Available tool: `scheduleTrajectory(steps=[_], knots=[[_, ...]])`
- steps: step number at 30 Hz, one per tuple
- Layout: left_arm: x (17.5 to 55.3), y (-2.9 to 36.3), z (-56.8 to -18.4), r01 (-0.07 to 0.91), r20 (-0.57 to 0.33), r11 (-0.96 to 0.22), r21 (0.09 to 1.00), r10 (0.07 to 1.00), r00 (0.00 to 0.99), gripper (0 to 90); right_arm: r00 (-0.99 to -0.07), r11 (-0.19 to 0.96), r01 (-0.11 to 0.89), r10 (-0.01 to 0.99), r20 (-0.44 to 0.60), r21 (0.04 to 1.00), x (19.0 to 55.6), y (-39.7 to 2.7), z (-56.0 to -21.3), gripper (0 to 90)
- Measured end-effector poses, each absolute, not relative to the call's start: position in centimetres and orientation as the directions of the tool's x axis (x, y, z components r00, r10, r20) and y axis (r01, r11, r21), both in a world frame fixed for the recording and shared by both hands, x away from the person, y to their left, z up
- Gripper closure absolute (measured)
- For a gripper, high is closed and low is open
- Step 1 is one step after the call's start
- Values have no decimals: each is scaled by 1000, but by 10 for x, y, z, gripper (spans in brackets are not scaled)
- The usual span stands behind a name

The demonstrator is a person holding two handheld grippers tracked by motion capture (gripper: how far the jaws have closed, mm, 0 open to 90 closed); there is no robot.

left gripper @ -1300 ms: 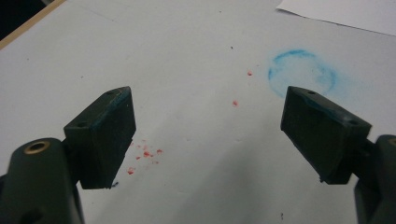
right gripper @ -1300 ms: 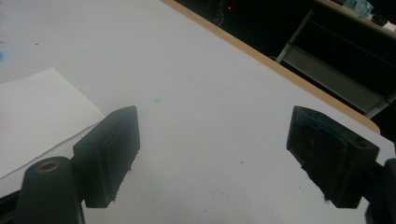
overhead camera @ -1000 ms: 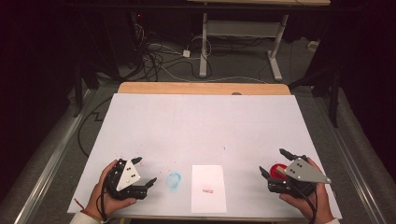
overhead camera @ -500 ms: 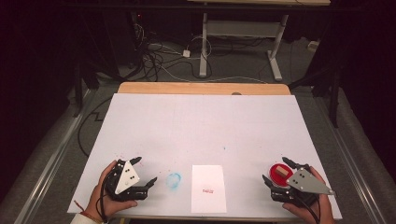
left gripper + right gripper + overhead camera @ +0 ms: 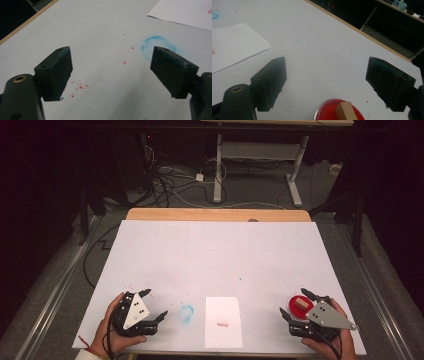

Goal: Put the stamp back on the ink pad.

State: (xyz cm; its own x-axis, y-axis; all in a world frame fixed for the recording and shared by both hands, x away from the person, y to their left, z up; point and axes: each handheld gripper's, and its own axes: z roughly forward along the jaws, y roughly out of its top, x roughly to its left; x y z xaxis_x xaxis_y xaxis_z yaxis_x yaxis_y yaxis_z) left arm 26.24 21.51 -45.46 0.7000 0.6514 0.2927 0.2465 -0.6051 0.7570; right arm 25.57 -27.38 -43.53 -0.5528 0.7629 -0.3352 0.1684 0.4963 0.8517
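1. Two grippers rest at the near edge of the table: the left gripper near left, the right gripper near right; both sets of jaws stand wide apart and hold nothing.
2. Wooden block, probably a stamp, stands tilted in a red dish, likely an ink pad, at the near right, between and just beyond the right gripper's jaws.
3. Handling, judged: the block looks light, rigid and not fragile, with flat, dry sides that should grip well; its lower face may be wet with ink and apt to smear.
4. Hold, judged: close the jaws on two opposite flat sides of the upper part, clear of the dish rim, and lift straight up, since the shallow dish may slide or tip.
5. White paper sheet lies flat at near centre, bearing a small red mark; a blue ring stain lies to its left.
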Motion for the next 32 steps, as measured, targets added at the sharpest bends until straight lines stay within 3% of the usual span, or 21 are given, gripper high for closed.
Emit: scheduleTrajectory(steps=[32], knots=[[266, 218, -456, 268, 290, -607, 748, 662, 691, 173, -565, 503, 153, 751, -342, 850, 257, -270, -434, 178]])
